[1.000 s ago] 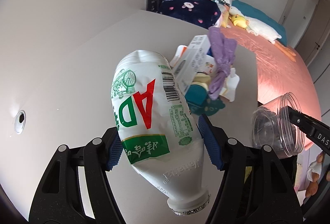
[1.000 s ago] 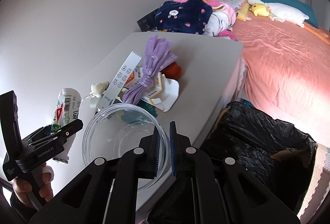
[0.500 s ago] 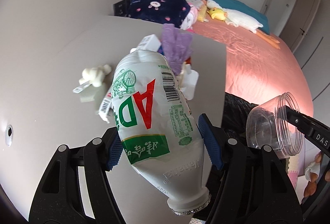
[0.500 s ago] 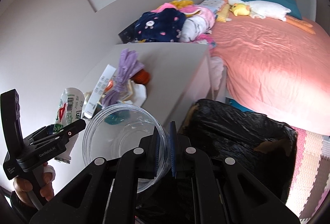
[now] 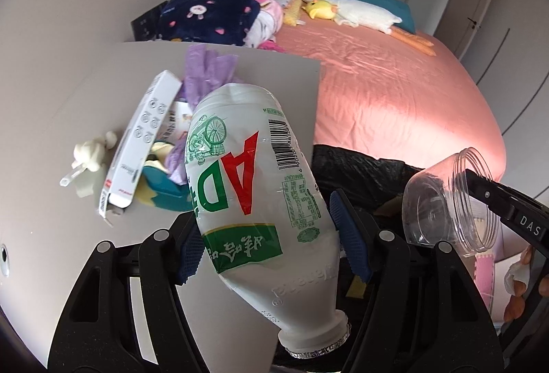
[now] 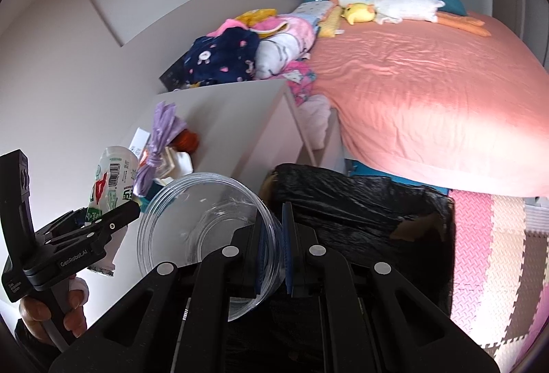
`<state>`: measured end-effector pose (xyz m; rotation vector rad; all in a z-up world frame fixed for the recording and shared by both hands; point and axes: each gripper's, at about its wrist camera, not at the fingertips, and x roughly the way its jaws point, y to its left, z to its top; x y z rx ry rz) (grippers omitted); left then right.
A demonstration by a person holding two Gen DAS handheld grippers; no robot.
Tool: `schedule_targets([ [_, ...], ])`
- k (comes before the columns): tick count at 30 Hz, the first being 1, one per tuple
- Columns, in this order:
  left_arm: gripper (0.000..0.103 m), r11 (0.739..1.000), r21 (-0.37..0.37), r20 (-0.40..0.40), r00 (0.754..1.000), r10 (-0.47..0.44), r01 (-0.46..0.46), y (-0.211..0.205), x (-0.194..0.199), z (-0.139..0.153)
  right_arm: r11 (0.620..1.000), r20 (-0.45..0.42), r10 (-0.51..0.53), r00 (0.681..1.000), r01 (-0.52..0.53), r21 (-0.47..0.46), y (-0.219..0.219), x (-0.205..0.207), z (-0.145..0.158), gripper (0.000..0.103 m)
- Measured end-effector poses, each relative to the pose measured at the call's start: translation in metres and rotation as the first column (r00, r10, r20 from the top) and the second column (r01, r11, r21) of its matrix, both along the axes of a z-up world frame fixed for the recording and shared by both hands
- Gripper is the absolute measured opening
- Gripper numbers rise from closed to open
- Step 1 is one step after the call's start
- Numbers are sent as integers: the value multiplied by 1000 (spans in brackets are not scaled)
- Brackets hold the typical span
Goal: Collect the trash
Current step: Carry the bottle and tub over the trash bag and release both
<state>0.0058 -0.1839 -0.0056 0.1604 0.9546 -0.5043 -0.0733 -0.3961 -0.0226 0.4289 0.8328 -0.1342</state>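
My left gripper (image 5: 271, 235) is shut on a white plastic bottle (image 5: 254, 187) with a green and red label, held neck down and uncapped. My right gripper (image 6: 274, 253) is shut on the rim of a clear plastic jar (image 6: 206, 225), which also shows at the right of the left wrist view as the jar (image 5: 446, 201). Both hang near the grey table's edge, beside a bin lined with a black bag (image 6: 360, 211). The bottle (image 6: 111, 184) and the left gripper (image 6: 85, 235) appear at the left of the right wrist view.
On the grey table (image 5: 51, 132) lie a white box (image 5: 144, 139), a purple bag (image 5: 206, 71), a small cream figure (image 5: 91, 151) and a teal item (image 5: 164, 191). A bed with a pink sheet (image 6: 429, 81) carries clothes and plush toys. Foam floor mats (image 6: 497, 253) lie at the right.
Both grippers have swung to the right, away from over the table and toward the black-lined bin, with the bottle and jar still held. The bin now fills more of the right wrist view.
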Motion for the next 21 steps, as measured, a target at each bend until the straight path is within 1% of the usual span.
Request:
schedule_targets([
  [6,66,998,-3,-7,998,-64,64,-21,-4,-1,999,-5,-46,999,46,-3,-16,-12,-1,10],
  [11,66,991,-5,-15,991,-132,132,-42,-13,-3,996,-16,-85,996,85,-4,-29,-22,-2,10],
  [13,66,986,-11,-29,986,-166,165,-49,-16,-5,996,-41,-93,995,93,1,-34,-24,-3,10],
  [14,67,981,-14,-43,980,-195,194,-53,-17,-7,996,-54,-93,994,93,5,-35,-25,-3,13],
  [15,74,974,-11,-56,973,-226,225,-58,-19,-9,995,-64,-97,993,98,10,-37,-26,-4,19],
  [16,83,968,-2,-60,966,-250,251,-63,-22,-11,994,-75,-112,991,113,14,-38,-28,-4,45],
  [17,96,964,5,-56,963,-265,265,-66,-25,-13,989,-74,-145,987,147,16,-41,-32,-3,74],
  [18,97,960,11,-53,959,-280,281,-69,-28,-15,984,-66,-174,982,176,14,-43,-36,-2,80],
  [21,97,958,20,-86,956,-282,285,-71,-29,-24,977,-49,-215,975,215,2,-50,-43,4,80],
])
